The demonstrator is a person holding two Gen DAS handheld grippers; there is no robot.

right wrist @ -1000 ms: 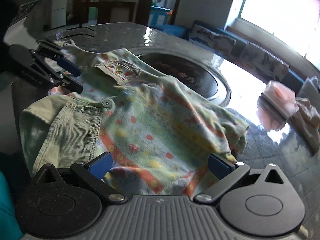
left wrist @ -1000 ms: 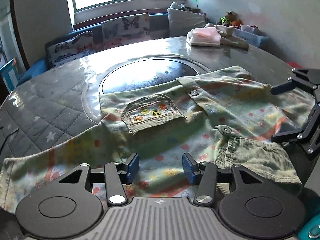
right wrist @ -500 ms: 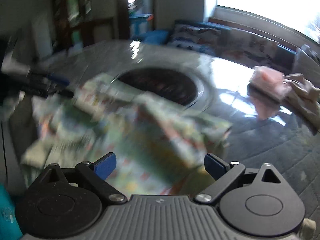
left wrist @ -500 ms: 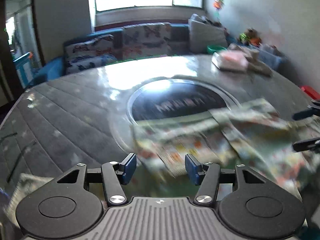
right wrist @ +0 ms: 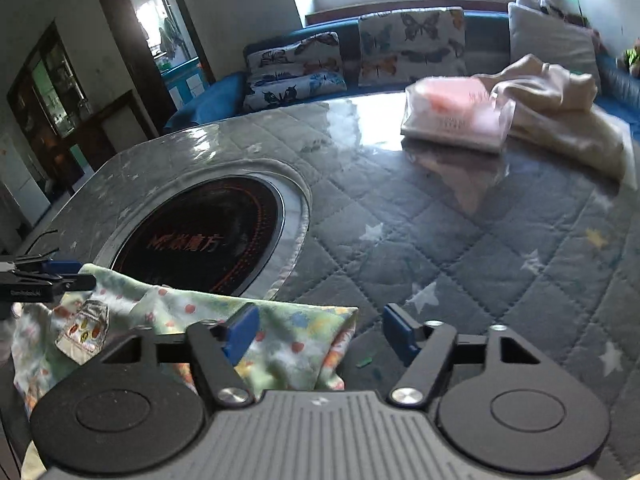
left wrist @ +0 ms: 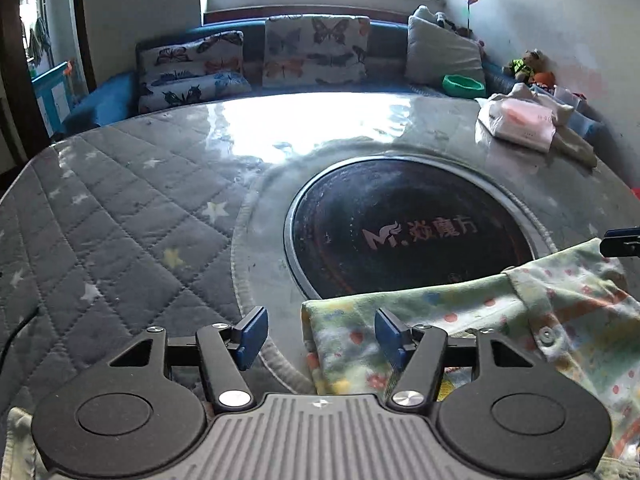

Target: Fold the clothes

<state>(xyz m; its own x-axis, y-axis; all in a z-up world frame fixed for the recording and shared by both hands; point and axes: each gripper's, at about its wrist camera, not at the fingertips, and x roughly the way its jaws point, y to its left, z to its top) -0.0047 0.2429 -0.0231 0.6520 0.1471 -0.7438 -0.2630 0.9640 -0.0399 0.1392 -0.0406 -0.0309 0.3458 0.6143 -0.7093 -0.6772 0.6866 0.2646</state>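
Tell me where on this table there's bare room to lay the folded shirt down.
The quilted cover left of the round dark panel is bare out to the table edge. The quilting between that panel and the pink packet is free too. It is crowded at the far corner, with the packet and beige cloth, and nearest the camera, under the patterned shirt.

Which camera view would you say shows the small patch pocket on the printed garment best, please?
The right wrist view: the patch pocket lies uncovered at lower left on the printed garment. In the left wrist view I cannot find the pocket; only the garment's folded edge and a button show.
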